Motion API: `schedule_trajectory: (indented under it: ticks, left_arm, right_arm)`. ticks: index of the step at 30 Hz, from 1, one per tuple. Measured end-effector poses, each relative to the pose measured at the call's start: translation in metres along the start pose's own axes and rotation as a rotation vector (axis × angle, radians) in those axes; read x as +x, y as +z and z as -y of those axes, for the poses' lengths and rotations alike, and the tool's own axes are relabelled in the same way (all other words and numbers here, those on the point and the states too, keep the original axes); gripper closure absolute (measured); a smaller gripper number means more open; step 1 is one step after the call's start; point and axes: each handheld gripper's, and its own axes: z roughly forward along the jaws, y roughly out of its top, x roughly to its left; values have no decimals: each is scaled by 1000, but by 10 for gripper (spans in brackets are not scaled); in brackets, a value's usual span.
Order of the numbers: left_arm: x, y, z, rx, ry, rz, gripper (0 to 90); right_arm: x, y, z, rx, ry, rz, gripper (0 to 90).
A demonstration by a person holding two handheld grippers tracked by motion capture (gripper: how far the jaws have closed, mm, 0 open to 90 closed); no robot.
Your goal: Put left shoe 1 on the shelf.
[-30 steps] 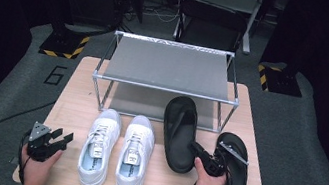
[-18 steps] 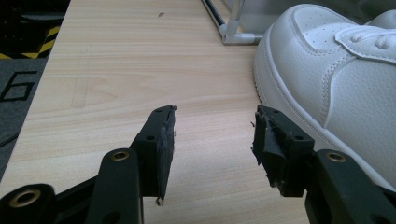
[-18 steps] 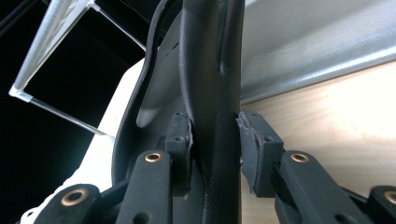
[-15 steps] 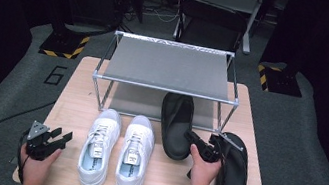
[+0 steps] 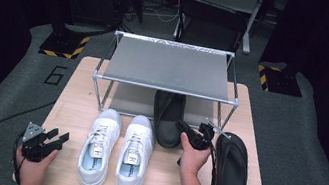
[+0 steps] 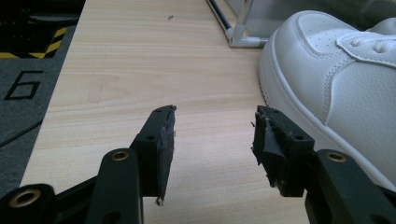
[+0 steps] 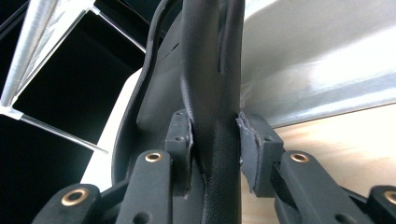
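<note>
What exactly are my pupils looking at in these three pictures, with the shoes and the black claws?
A person sits at a light wooden table and holds a hand tool with a two-jawed claw in each hand. One picture comes from a camera above the table; the other two come from small cameras riding on each claw, looking along its jaws.

On the table stand a silver metal shoe rack, a pair of white lace-up sneakers and a black rubber flip-flop sandal lying flat at the right.

The right claw is shut on a second black flip-flop; its own camera shows the pads pressed on the strap. That sandal's front end lies under the rack's shelf.

The left claw is open with nothing between its jaws, beside the left sneaker.
</note>
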Motion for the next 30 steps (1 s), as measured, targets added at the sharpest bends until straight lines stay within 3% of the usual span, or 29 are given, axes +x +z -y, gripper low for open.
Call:
schedule_trajectory:
  ticks: [4, 5, 15, 18, 19, 23, 27, 28, 29, 30]
  left_arm:
    - [0, 1, 1, -16, -1, -5, 481]
    - [0, 0, 0, 1, 2, 0, 481]
    - [0, 0, 1, -20, -5, -8, 481]
    - [1, -1, 1, 2, -4, -2, 481]
    - [2, -1, 1, 3, -4, -2, 481]
    - [2, -1, 1, 4, -6, -2, 481]
    - [2, -2, 2, -1, -7, -6, 481]
    - [3, -3, 2, 1, -11, -8, 481]
    - [3, -3, 2, 1, -11, -8, 480]
    - [3, -3, 3, -2, -17, -11, 480]
  right_arm:
    - [0, 9, 0, 4, -6, 2, 663]
    - [1, 11, -1, 1, 5, 6, 663]
    - [-11, 32, -3, -9, 67, 27, 664]
    - [-11, 40, -5, -9, 40, 46, 664]
    - [-12, 43, -6, -20, 6, 48, 664]
    - [-11, 51, -10, -19, 42, 33, 664]
    - [-12, 62, -14, -8, 38, 50, 665]
    - [-12, 67, -16, -20, 63, 23, 665]
    - [-12, 67, -16, -20, 63, 23, 665]
    - [-8, 70, -18, 8, 94, 38, 665]
